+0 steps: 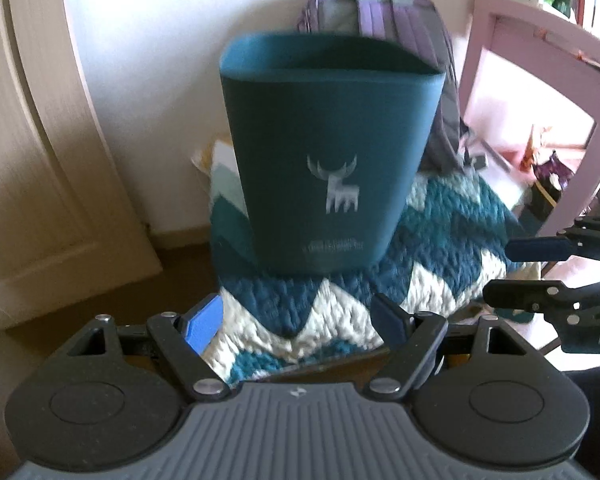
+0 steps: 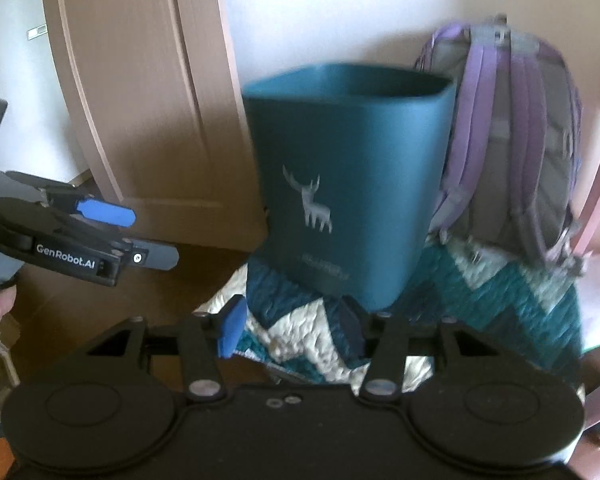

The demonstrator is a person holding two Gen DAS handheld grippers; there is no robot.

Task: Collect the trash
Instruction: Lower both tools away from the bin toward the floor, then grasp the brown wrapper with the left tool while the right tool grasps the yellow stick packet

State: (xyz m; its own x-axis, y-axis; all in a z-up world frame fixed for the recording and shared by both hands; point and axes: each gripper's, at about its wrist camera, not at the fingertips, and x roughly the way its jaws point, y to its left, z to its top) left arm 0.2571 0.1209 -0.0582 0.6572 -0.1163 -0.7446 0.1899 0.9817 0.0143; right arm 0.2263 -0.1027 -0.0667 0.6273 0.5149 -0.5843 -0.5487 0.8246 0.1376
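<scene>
The teal bin [image 1: 332,152] stands upright at twelve o'clock from both my tongs, on a zigzag blanket [image 1: 440,248], its long axis vertical and its mouth open upward. A purple backpack [image 2: 512,140] leans behind it at about one o'clock. No trash shows in either view. My left tongs [image 1: 300,324] and right tongs [image 2: 292,328] are both spread apart and empty, low at six o'clock; I judge neither clearly nearer the bin.
</scene>
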